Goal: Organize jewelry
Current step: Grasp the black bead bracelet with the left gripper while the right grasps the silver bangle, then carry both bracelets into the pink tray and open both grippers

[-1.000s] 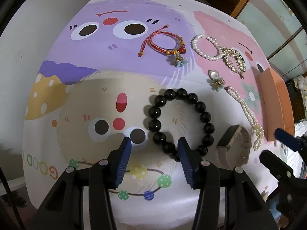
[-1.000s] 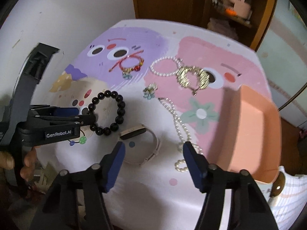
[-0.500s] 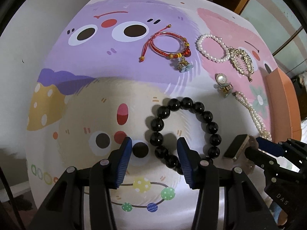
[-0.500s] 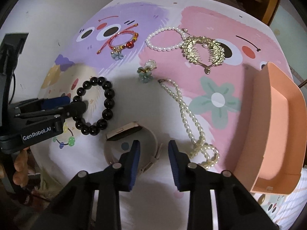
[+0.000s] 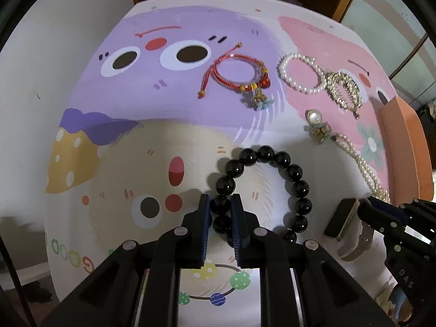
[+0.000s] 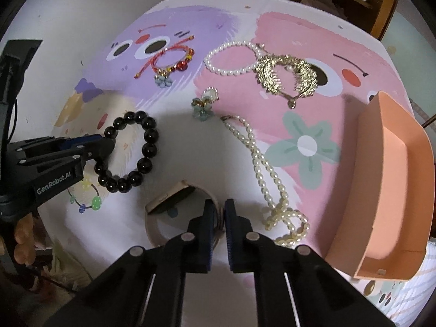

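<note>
A black bead bracelet (image 5: 295, 174) lies on the cartoon mat; my left gripper (image 5: 220, 207) is shut on its near-left beads. It also shows in the right wrist view (image 6: 148, 147), with the left gripper (image 6: 105, 144) at its left side. A beige-strap watch (image 6: 170, 197) lies near the front edge; my right gripper (image 6: 219, 212) is shut on its strap. In the left wrist view the watch (image 5: 344, 222) sits at the right with the right gripper (image 5: 368, 207) on it.
An orange tray (image 6: 392, 179) stands at the right edge. On the mat lie a long pearl necklace (image 6: 269, 179), a pearl bracelet (image 6: 231, 57), a gold hair claw (image 6: 286, 75), a red cord bracelet (image 6: 170, 57) and a small flower brooch (image 6: 204, 103).
Both grippers have moved forward and closed: the left onto the black bead bracelet, the right onto the watch strap. The jewelry has not visibly shifted.
</note>
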### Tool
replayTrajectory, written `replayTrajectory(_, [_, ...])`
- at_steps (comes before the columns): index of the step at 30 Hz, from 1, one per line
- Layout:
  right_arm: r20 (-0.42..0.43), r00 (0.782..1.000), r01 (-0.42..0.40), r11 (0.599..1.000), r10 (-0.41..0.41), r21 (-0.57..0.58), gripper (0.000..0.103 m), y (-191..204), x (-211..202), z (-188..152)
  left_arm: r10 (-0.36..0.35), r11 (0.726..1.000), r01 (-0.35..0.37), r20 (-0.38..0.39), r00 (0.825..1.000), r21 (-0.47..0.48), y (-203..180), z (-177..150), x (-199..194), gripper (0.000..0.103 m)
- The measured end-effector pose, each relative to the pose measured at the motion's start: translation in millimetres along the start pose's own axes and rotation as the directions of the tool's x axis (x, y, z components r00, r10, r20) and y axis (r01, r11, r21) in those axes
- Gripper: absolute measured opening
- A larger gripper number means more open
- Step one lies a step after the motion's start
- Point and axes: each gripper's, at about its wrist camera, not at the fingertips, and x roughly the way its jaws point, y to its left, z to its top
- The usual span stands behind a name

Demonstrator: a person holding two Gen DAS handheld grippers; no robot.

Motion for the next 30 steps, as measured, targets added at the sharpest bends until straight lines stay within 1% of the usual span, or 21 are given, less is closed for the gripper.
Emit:
replayTrajectory(3, [0.028, 1.0, -0.006, 1.0, 0.006, 0.003, 0.007, -3, -12, -2, 0.001, 1.0, -0.001, 0.039, 0.999, -0.002, 0, -1, -13, 0.012])
replayTrajectory(9, [0.091, 0.996, -0.02, 0.999, 0.017, 0.034, 0.007, -11, -39, -3, -0.009, 1.0, 0.008, 0.104, 0.995, 0.011, -13, 5, -40, 0.012])
replayTrajectory(12, [0.126, 0.992, -0.022, 0.999, 0.016, 0.048, 0.007, -17, -54, -6, -0.019, 0.999, 0.015, 0.133, 0.991, 0.029, -16, 3, -56, 0.012])
replayTrajectory(18, [0.178, 0.984, -0.024, 0.995, 0.006, 0.097, 0.007, -31, -76, -14, -0.038, 0.996, 0.023, 0.193, 0.98, 0.081, -36, 3, -86, 0.013])
replayTrajectory(21, [0.202, 0.979, -0.023, 0.991, -0.005, 0.134, 0.007, -45, -86, -17, -0.059, 0.994, 0.038, 0.21, 0.976, 0.099, -44, 4, -99, 0.013])
replayTrajectory(25, [0.226, 0.974, -0.012, 0.981, -0.033, 0.193, 0.007, -65, -93, -21, -0.104, 0.989, 0.076, 0.226, 0.969, 0.127, -56, 5, -116, 0.013])
replayTrajectory(30, [0.236, 0.968, 0.014, 0.957, -0.086, 0.29, 0.007, -99, -97, -27, -0.163, 0.978, 0.125, 0.241, 0.957, 0.164, -71, 8, -136, 0.013])
